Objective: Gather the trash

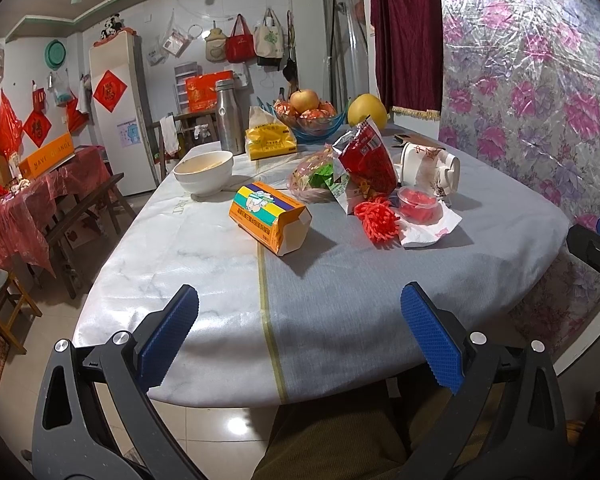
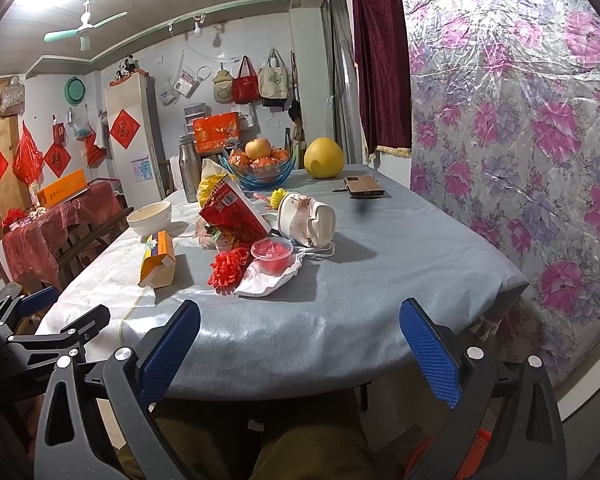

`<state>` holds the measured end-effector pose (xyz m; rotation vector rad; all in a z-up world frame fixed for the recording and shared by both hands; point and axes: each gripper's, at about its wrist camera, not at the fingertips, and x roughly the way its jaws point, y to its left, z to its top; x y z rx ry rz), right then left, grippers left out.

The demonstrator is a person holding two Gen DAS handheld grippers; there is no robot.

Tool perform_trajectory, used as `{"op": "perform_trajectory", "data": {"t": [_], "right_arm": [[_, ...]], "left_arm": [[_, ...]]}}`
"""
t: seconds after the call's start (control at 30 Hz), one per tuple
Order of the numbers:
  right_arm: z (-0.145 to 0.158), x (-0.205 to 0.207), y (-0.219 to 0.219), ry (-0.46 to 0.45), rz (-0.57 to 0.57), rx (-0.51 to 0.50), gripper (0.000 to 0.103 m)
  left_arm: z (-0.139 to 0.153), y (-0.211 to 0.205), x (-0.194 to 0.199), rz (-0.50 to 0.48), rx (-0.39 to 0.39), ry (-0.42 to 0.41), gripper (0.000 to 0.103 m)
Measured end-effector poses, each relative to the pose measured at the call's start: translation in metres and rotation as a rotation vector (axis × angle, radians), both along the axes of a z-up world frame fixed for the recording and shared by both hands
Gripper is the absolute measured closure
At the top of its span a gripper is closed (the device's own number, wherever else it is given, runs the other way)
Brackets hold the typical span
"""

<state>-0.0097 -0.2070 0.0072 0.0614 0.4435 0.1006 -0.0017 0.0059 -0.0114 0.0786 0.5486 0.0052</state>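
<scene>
Both grippers, left [image 1: 299, 308] and right [image 2: 300, 322], hover at the near table edge, jaws wide apart, nothing held. Trash mid-table: orange-yellow cardboard box [image 1: 270, 216] on its side, red foil snack bag [image 1: 366, 158], crumpled white paper [image 1: 428, 228] under a clear plastic cup with red contents [image 1: 418, 202].

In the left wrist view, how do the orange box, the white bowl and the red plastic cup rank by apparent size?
1. orange box, though nearest the camera
2. white bowl
3. red plastic cup
</scene>
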Motion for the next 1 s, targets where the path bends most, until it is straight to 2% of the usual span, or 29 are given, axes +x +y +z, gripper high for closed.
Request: {"op": "perform_trajectory", "data": {"t": [0.17,0.47,0.7,0.87,1.0], "right_arm": [[-0.001,-0.001,0.000,-0.025,0.000,0.004,0.006],[-0.002,-0.001,-0.001,-0.012,0.001,0.012,0.006],[-0.009,0.005,-0.002,0.072,0.001,0.023,0.006],[-0.015,0.012,-0.007,0.135,-0.007,0.069,0.006],[-0.022,0.019,-0.014,0.133,-0.017,0.071,0.006]], "left_arm": [[0.000,0.000,0.000,0.000,0.000,0.003,0.006],[-0.005,0.001,0.000,0.001,0.000,0.010,0.006],[-0.007,-0.001,0.002,0.003,0.006,0.025,0.006],[-0.010,0.001,0.008,0.017,0.013,0.042,0.006],[-0.012,0.017,0.018,0.054,-0.003,0.053,0.006]]}}
